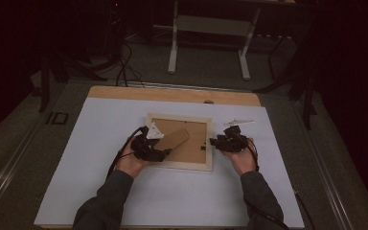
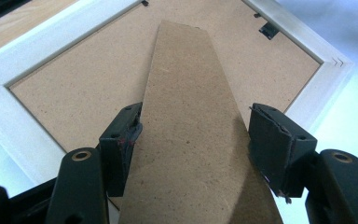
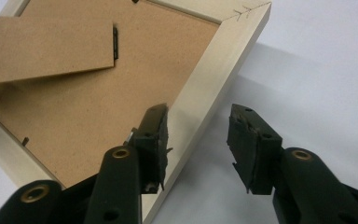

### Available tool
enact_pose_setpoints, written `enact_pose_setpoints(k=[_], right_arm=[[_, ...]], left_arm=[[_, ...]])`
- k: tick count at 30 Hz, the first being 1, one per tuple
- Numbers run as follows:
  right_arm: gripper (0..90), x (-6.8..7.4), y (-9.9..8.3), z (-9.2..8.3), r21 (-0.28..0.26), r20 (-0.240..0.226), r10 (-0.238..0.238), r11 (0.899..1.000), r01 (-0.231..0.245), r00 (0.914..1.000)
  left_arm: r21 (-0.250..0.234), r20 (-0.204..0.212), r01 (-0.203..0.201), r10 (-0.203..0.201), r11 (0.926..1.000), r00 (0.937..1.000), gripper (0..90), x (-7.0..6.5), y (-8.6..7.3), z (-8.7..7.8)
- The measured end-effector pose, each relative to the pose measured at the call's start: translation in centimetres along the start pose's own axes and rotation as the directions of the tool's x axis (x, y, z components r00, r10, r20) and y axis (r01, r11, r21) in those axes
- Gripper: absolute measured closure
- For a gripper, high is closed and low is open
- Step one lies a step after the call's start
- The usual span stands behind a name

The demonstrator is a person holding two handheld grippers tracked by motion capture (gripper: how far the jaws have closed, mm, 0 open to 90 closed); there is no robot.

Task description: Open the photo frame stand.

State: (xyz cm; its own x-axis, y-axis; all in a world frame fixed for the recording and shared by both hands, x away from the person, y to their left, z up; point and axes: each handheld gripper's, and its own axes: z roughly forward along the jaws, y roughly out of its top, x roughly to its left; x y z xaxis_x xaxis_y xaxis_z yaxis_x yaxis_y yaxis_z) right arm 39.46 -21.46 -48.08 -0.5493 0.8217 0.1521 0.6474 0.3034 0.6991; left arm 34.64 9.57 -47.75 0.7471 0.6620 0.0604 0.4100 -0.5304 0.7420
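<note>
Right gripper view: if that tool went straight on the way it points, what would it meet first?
Probably the frame: its pale side rail runs up between the right tool's open jaws. Depth is unclear, so it may already be astride the rail.

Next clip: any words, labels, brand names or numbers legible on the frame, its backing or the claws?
None can be read.
The picture frame lies face down; its backing board, stand and pale border carry no print.
The corner joints show only small staple marks, not letters.
Left claw, right claw: no markings.
</note>
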Motion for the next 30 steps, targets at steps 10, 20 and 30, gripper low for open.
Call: enact_pose_setpoints(k=[10,20,30], right_arm=[[61.6,-0.3,0.9,0.4,0.003,-0.015,0.028,1.000,-0.028,0.9995],[51.4,-0.5,2.0,1.2,0.002,-0.012,0.085,0.996,-0.085,0.9963],[49.8,-1.5,2.1,2.3,0.036,-0.090,0.176,0.984,-0.173,0.9803]], left_arm=[[-0.023,-0.031,-0.013,0.012,0.9996,0.9994,38.8,-0.6,-0.3,-0.2],[-0.037,-0.066,-0.060,0.058,0.9975,0.9962,38.7,-1.4,-0.1,-0.6],[-0.050,-0.084,-0.087,0.083,0.9949,0.9930,38.6,-1.8,-0.1,-0.8]])
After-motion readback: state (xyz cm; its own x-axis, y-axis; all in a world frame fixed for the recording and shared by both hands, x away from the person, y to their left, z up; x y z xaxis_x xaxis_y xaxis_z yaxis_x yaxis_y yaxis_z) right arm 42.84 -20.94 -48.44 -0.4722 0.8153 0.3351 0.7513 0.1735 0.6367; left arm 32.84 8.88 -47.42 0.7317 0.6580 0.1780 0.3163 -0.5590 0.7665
